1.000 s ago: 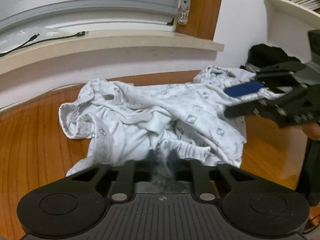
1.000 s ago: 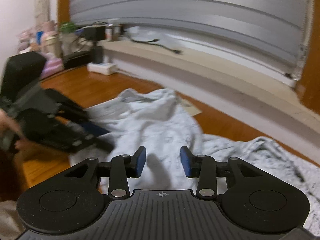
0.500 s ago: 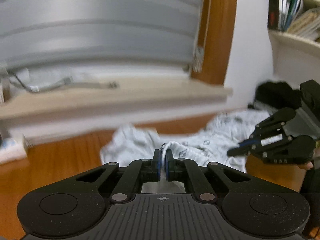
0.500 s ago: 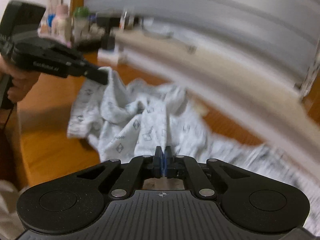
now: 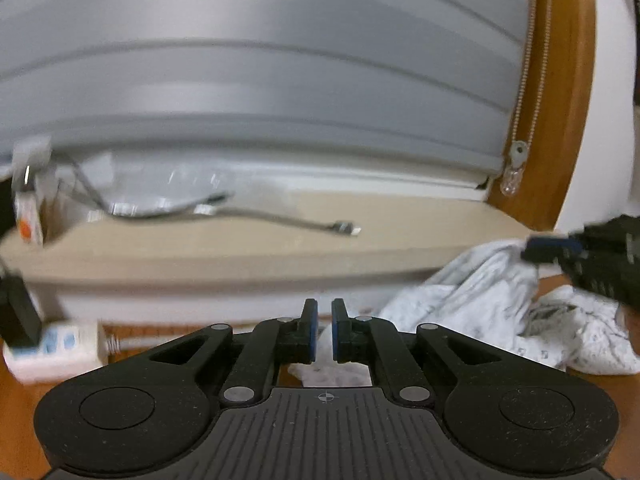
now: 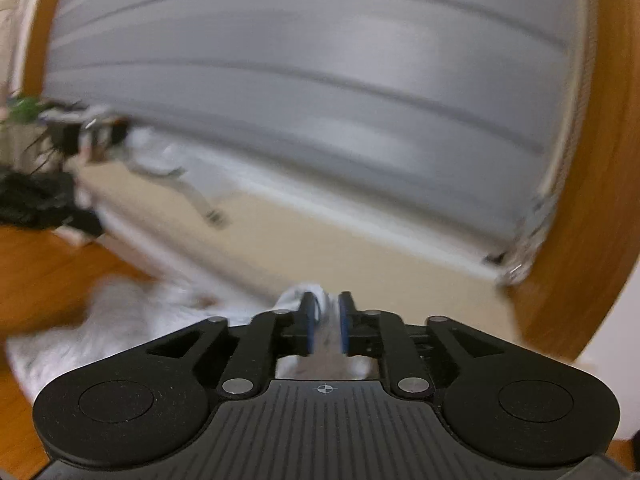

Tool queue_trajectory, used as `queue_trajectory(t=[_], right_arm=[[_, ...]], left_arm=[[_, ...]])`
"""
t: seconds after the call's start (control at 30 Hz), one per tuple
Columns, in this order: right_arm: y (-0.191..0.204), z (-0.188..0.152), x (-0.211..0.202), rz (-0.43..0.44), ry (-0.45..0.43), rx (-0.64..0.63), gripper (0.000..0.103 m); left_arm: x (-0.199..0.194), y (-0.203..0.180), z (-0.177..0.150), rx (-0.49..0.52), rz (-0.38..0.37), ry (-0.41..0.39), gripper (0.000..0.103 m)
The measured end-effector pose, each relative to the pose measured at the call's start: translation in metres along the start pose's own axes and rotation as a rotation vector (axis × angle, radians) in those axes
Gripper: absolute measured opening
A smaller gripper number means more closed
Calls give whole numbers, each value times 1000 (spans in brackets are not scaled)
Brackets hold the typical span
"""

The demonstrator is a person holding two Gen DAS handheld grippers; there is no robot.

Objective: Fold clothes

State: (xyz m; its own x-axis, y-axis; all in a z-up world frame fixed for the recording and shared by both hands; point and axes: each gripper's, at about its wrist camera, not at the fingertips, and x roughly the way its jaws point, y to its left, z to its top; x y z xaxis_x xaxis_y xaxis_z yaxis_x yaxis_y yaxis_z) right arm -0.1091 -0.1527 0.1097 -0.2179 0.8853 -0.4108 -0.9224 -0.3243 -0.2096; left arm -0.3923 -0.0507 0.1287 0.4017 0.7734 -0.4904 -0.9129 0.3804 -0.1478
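The white patterned garment lies crumpled on the wooden tabletop, with one part pulled up. My left gripper is shut on an edge of it, and cloth hangs just under the pads. At the right of the left wrist view, my right gripper holds a raised fold. In the blurred right wrist view, the right gripper has its jaws opening, with a strip of garment still filling the gap between the blue pads.
A beige window sill with loose cables runs across behind the garment, under a grey roller blind. A white power strip lies at the left. A wooden window frame stands at the right, and a plant at the far left.
Both grippers went from apart over the garment to closed on it, then rose and tilted up toward the window. The right jaws now stand a little wider than half a second ago.
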Motion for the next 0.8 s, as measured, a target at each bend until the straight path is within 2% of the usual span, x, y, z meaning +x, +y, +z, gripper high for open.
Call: queue_trajectory(t=[0.07,0.13,0.17,0.23,0.37,0.47,0.53,0.63,0.67,0.73,0.8], right_arm=[[13,-11,0,33,21,-15,23],[25,-17,-3,73,40,-13,25],[32,-18,-5,100,47,-12,25],[48,-22,-9,149,56,-21,33],[78,-28,-12,257,92,-23,35],[99,-30,-13,301,103,-52,36],[112,-33,-12,331,113,-74,41],[123,-38,-5,333,147,-111,46],[125,-40,-3,332,159,-117,46],[124,-44,0,342,185,-116,45],[118,-47,0,367,198,-105,38]], left_arm=[[-1,11,-12,-27,17,13,6],[-6,21,-24,-46,19,20,19],[-9,26,-31,-52,16,22,20],[-12,32,-42,-57,17,30,20],[-19,41,-62,-69,23,57,20],[-21,44,-74,-85,19,78,20],[-22,45,-80,-101,10,93,20],[-24,48,-89,-134,-18,104,20],[-26,48,-91,-152,-32,105,23],[-30,49,-95,-184,-57,98,55],[-32,46,-98,-197,-78,95,60]])
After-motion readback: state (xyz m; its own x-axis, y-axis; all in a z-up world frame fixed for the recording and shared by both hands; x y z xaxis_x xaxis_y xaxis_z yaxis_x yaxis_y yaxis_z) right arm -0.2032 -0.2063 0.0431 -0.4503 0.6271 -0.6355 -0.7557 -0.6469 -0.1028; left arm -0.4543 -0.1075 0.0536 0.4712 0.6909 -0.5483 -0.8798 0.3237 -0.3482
